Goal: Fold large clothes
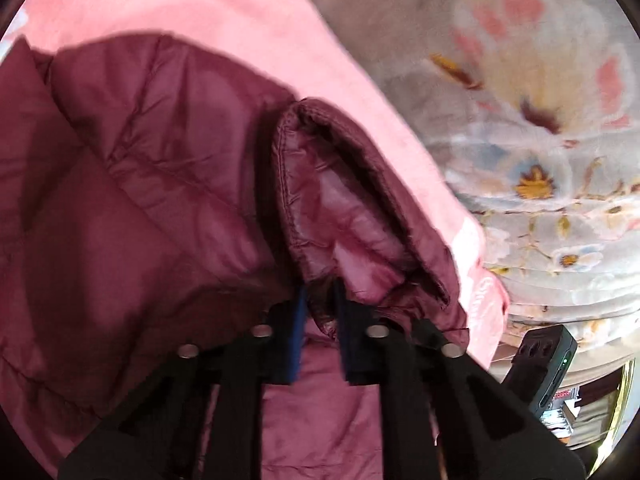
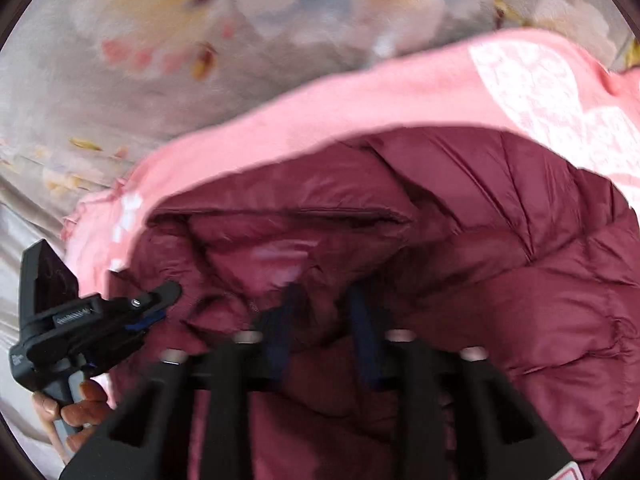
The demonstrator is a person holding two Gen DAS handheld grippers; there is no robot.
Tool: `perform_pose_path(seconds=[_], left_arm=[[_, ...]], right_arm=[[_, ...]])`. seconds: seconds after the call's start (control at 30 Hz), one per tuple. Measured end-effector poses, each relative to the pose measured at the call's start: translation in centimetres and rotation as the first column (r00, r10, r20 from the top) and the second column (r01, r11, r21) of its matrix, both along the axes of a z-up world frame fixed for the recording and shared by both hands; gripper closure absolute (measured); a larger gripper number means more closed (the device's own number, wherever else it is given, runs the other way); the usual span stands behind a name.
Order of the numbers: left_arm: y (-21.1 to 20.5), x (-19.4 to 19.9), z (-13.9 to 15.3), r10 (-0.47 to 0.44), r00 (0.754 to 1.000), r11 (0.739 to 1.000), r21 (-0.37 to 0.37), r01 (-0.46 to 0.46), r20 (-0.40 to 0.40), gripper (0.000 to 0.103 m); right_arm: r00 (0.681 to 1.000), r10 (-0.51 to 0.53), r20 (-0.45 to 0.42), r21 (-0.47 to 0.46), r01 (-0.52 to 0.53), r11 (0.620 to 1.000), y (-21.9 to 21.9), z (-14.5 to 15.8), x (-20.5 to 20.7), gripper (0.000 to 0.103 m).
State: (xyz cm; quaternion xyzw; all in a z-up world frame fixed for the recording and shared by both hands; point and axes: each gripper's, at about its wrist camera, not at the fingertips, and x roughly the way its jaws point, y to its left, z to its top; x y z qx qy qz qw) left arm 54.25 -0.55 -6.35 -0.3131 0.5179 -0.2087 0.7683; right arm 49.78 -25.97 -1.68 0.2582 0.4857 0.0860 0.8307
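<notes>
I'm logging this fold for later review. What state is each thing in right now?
Maroon puffer jacket: bunched, lifted at its edge by both tools.
Left hand-held gripper: shut on the jacket's hem.
Right hand-held gripper: shut on jacket fabric.
Pink blanket: spread under the jacket.
Floral bedcover: lying flat beneath.

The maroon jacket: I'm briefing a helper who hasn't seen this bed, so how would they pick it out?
Start from the flowered bedspread; on it lies a pink blanket with white patches. On that blanket lies the maroon jacket, pinched by both the left gripper and the right gripper. Unlike the soft fabrics beneath, it is dark, shiny and quilted.
</notes>
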Motion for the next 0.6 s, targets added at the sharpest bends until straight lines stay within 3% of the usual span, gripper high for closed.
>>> perform_pose_path(seconds=[0.1,0.2,0.3,0.43,0.6], left_arm=[[0.1,-1.3,2.7,-0.006,0.996,1.0,0.004,0.006,0.09,0.095],[0.5,-3.0,3.9,-0.019,0.988,0.999,0.046,0.012,0.151,0.095],[0.2,-3.7,2.2,-0.023,0.988,0.987,0.163,-0.001,0.15,0.095],[0.4,-3.7,-1.4,-0.013,0.996,0.986,0.169,-0.002,0.088,0.095],[-0.1,-4.3,-2.4,-0.033,0.988,0.98,0.2,0.001,0.154,0.094]], right_arm=[[0.992,-0.005,0.123,0.051,-0.001,0.999,-0.6,2.8,-1.8,0.098],[0.993,-0.003,0.121,0.009,0.002,1.0,-1.1,2.3,-3.1,0.099],[0.999,-0.019,0.043,-0.041,0.02,0.999,-1.8,-0.6,-3.1,0.1],[1.0,-0.028,-0.012,-0.082,0.027,0.996,-2.1,-3.5,-3.4,0.103],[1.0,-0.008,0.017,-0.158,0.011,0.987,-1.1,-4.4,-3.5,0.103]])
